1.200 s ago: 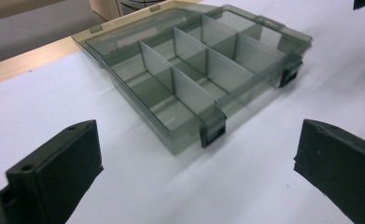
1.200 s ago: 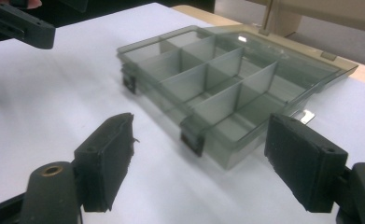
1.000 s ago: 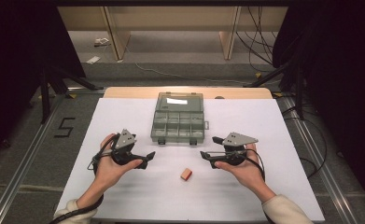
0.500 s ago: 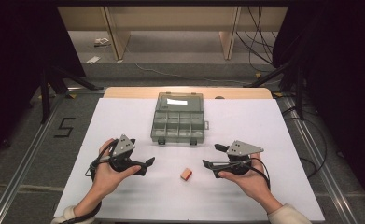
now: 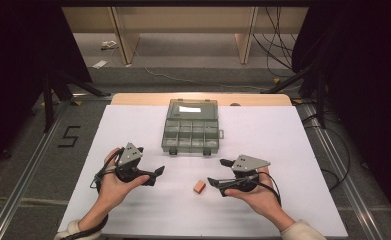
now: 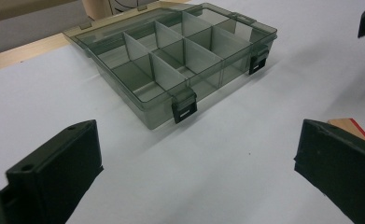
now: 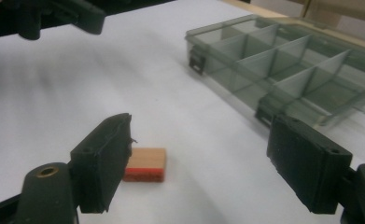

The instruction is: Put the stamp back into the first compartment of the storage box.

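high view: small wooden block [image 5: 199,186] with red edge lies flat on white table [image 5: 283,145], between left gripper [image 5: 155,174] and right gripper [image 5: 216,182], nearer the right; closed smoky compartment box [image 5: 191,127] beyond

left gripper view: jaws wide apart, empty; block [image 6: 350,128] partly hidden behind one jaw; box [image 6: 175,56] ahead

right gripper view: jaws apart, empty; block [image 7: 145,164] just beside one jaw, tan top, red side; box [image 7: 287,63] behind

Black hand-held gripper [image 5: 153,175] in each hand, grey three-cornered top plates, trailing black cables, light cuffs
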`<state>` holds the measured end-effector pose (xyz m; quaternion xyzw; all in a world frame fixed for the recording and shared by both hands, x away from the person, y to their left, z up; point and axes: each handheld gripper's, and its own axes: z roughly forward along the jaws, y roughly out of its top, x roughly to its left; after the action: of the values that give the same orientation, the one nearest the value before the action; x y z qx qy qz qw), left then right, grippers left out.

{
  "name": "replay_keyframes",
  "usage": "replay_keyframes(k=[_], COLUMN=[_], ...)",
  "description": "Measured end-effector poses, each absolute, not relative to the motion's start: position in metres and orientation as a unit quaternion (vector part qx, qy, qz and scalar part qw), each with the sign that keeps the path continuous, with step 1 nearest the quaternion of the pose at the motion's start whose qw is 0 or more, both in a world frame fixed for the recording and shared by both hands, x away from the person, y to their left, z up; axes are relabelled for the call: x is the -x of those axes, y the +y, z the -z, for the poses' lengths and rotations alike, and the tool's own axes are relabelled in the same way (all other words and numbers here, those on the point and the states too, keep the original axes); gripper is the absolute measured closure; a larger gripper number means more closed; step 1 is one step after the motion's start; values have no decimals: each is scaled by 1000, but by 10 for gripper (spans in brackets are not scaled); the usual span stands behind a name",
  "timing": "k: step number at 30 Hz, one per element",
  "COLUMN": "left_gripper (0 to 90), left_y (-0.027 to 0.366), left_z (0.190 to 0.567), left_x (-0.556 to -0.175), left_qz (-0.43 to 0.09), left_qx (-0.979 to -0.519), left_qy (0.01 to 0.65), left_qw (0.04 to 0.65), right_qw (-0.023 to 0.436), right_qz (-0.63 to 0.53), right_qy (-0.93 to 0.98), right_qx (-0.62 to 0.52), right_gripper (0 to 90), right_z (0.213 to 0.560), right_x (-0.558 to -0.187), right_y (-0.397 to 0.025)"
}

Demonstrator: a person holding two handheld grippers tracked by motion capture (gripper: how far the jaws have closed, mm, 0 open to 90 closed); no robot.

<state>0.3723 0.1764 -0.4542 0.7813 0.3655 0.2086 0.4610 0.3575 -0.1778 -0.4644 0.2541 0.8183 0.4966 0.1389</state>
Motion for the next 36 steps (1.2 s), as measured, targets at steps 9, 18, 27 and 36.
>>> replay_keyframes(k=[9,18,27,36], left_gripper=[0,0,0,0], left_y=[177,178,179,180], left_z=[456,457,458,458], left_x=[-373,-375,-375,-376], left_qz=[-206,-209,-208,-210], left_qx=[-783,-779,-780,-778], left_qy=[370,376,377,379], left_qw=[456,455,455,455], right_qw=[122,113,109,110], right_qz=[-468,-448,-414,-393], right_qy=[844,857,876,885], right_qx=[-233,-229,-223,-226], right_gripper=[241,256,334,420], right_z=[479,488,494,499], right_x=[-354,-356,-355,-353], right_y=[-152,-136,-125,-118])
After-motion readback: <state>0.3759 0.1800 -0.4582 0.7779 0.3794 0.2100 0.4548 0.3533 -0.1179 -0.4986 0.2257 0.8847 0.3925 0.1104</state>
